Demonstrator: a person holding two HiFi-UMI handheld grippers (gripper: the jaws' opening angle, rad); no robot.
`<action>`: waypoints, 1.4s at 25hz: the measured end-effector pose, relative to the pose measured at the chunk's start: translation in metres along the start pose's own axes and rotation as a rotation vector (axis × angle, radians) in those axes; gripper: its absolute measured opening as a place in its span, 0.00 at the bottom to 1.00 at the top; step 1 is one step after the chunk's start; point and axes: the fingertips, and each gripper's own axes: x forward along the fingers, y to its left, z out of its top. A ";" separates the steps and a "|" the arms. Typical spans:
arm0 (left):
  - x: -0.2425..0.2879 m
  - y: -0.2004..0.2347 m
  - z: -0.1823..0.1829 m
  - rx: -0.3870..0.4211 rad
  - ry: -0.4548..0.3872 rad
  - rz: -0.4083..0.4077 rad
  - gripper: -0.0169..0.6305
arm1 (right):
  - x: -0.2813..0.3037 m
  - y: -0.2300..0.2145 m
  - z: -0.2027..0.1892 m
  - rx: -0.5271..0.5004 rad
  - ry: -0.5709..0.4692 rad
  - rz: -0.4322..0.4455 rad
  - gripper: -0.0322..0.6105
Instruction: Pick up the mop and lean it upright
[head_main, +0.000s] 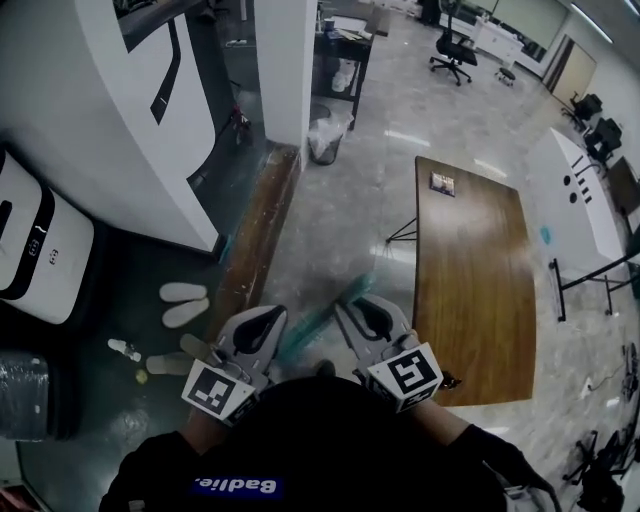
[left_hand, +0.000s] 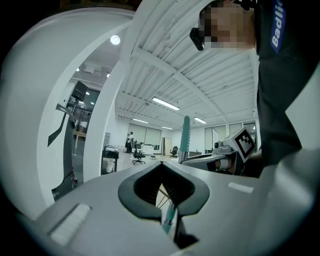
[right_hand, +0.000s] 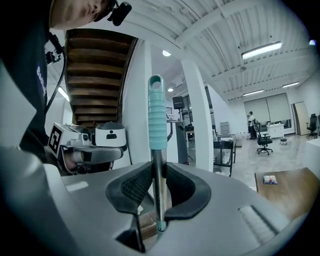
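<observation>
Head view: your mop slants across lower centre, with the left gripper and right gripper either side, 2 holds for control. Left gripper view: jaws pinched on the thin shaft. Right gripper view: jaws clenched just under the teal grip, ready to steer it upright.

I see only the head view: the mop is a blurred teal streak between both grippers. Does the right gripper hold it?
Observer: Yes. The right gripper view shows the right gripper shut on the mop pole, just under the teal grip.
Operator: And the left one?
Observer: On the left gripper the jaws stand close; a thin teal piece shows low between them. Clamped or not, I cannot tell.
Operator: Is the pole upright?
Observer: Yes, straight up in the right gripper view.
</observation>
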 end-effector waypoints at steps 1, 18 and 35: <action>0.014 0.006 0.004 0.002 -0.007 0.013 0.05 | 0.006 -0.010 0.001 -0.001 -0.001 0.013 0.19; 0.141 0.143 0.002 -0.073 -0.005 -0.074 0.05 | 0.127 -0.154 0.023 0.027 0.033 -0.165 0.19; 0.246 0.273 0.006 -0.082 0.041 -0.271 0.05 | 0.250 -0.273 0.061 0.045 -0.005 -0.399 0.19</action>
